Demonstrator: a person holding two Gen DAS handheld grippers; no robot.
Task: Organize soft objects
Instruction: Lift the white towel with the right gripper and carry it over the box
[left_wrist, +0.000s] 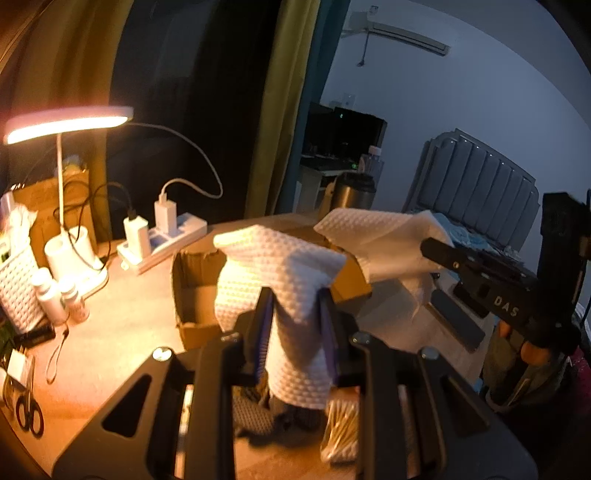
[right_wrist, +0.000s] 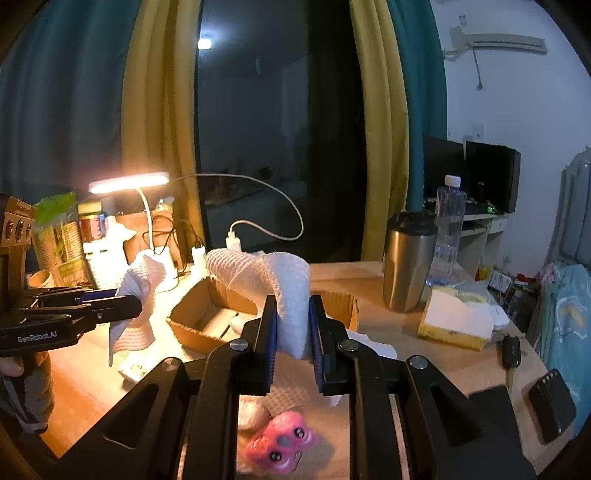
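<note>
Left tongs (left_wrist: 295, 321) and right tongs (right_wrist: 291, 325) each clenched on an end of the white waffle cloth (left_wrist: 280, 266), held over cardboard box (right_wrist: 207, 314) (likely its destination).

Lit white desk lamp (left_wrist: 68, 122) at ten o'clock; white power strip with chargers (left_wrist: 162, 236) beneath; steel tumbler (right_wrist: 408, 262), clear plastic bottle (right_wrist: 448, 229) at three o'clock; black scissors (left_wrist: 29, 413) at eight o'clock.
</note>
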